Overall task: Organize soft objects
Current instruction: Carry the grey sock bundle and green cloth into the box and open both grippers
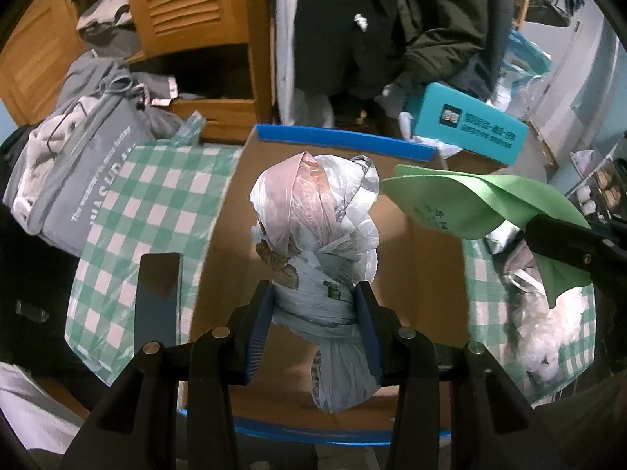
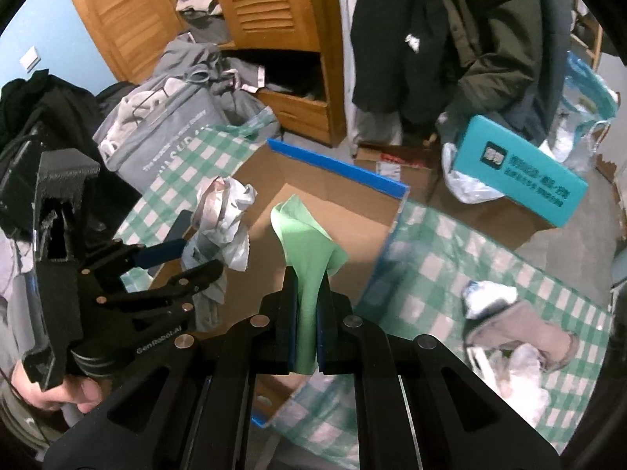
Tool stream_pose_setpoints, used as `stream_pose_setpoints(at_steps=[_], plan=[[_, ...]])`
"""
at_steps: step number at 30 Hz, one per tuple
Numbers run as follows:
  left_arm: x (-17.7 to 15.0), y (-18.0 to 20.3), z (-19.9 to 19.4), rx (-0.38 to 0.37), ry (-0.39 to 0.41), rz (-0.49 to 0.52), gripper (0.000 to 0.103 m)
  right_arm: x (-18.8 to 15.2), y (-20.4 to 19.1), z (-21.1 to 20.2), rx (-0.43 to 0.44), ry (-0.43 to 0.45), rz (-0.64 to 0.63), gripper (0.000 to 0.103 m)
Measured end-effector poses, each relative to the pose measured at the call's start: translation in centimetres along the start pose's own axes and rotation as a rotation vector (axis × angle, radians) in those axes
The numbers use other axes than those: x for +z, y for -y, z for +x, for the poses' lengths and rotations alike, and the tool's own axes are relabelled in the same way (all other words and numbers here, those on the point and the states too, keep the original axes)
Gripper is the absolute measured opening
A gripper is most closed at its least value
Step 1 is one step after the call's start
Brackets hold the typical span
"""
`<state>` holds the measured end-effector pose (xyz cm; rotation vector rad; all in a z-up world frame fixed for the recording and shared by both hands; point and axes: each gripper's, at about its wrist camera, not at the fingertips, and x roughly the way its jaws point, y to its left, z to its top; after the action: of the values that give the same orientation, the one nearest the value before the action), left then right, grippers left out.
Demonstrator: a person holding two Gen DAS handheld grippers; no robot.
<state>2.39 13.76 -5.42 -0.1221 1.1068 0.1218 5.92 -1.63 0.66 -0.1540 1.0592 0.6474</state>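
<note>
My left gripper [image 1: 315, 293] is shut on a knotted bundle of plastic bags [image 1: 313, 235], white, pink and grey, and holds it above an open cardboard box [image 1: 427, 274] with blue-taped flaps. The bundle [image 2: 223, 223] and the left gripper [image 2: 184, 258] also show in the right wrist view, at the box's left side. My right gripper [image 2: 307, 286] is shut on a light green soft bag [image 2: 305, 243] and holds it over the box [image 2: 352, 219]. The green bag [image 1: 478, 203] also shows at the right of the left wrist view.
A green-and-white checked sheet [image 2: 490, 266] covers the floor around the box. On it lie a grey cloth and white bags [image 2: 517, 329]. A grey bag of clothes [image 1: 78, 180], a dark phone [image 1: 158, 293], a teal box [image 1: 466, 133], a wooden wardrobe [image 1: 188, 19] and hanging coats [image 1: 392, 27] stand around.
</note>
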Motion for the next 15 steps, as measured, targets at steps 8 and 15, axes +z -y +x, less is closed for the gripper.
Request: stream_pose_setpoints(at_steps=[8, 15], plan=[[-0.4, -1.4, 1.2, 0.033, -0.031, -0.032, 0.044, 0.4, -1.3, 3.0, 0.040, -0.052, -0.008, 0.007], [-0.4, -1.0, 0.9, 0.042, -0.027, -0.016, 0.066, 0.1, -1.2, 3.3, 0.016, -0.029, 0.002, 0.052]])
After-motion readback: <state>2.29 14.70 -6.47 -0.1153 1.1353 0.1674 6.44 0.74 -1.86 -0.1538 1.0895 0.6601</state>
